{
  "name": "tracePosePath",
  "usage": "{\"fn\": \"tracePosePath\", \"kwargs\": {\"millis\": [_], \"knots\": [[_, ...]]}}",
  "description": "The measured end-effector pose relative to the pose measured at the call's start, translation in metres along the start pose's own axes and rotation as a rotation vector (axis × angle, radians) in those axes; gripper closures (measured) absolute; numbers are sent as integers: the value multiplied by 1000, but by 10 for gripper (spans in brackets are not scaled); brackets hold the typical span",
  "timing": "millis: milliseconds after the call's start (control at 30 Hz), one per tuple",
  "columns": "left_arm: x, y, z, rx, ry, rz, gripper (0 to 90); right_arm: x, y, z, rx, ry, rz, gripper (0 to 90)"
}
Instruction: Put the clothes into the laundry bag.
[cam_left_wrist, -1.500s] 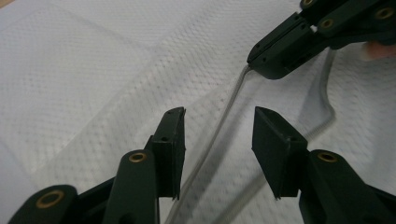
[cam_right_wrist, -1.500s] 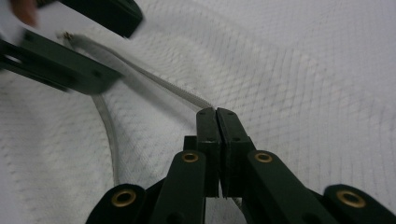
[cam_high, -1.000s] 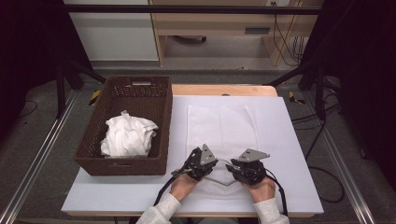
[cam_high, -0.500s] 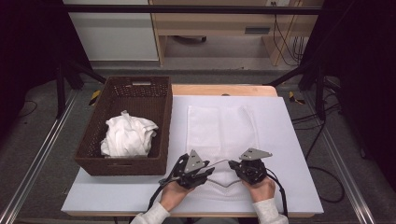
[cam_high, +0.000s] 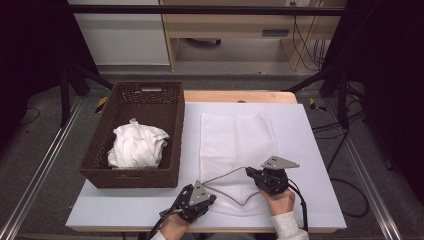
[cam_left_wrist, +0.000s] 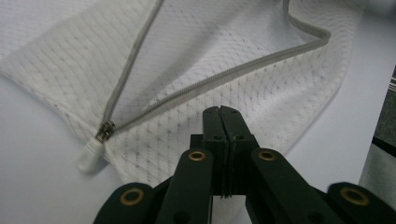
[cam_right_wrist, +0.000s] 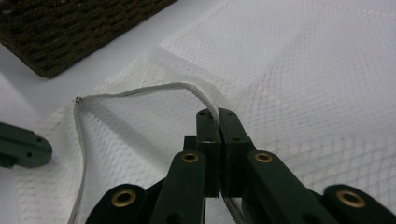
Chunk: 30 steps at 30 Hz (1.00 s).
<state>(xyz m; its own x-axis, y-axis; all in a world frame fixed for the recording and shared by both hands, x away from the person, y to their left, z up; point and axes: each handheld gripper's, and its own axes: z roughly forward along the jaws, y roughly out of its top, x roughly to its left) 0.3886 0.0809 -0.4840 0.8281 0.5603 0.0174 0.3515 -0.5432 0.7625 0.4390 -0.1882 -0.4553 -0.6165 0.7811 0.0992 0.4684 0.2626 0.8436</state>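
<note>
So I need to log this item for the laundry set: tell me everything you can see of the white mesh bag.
The mesh laundry bag is white, fine netted fabric, lying flat on the white table right of the wicker basket. Its grey zipper is open at the near end, the mouth gaping in a triangle, with the white pull at the left corner. The right claw is shut on the upper zipper edge, lifting it. The left claw is shut over the near fabric; whether it pinches any is unclear.
</note>
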Motion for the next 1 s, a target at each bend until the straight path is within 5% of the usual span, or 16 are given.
{"fn": "tracePosePath", "kwargs": {"millis": [533,667,867,1000], "knots": [[-2,-2,1,-9,10,-2,868,-2,28,-21,-180,-30,-26,887],[-2,0,-4,-24,-6,-9,732,0,27,-20,-169,-31,-33,886],[1,10,-31,-129,48,-34,461,-3,22,-19,-155,-34,-21,886],[10,16,-50,-189,88,-60,407,-3,22,-21,-161,-35,-21,886]]}}
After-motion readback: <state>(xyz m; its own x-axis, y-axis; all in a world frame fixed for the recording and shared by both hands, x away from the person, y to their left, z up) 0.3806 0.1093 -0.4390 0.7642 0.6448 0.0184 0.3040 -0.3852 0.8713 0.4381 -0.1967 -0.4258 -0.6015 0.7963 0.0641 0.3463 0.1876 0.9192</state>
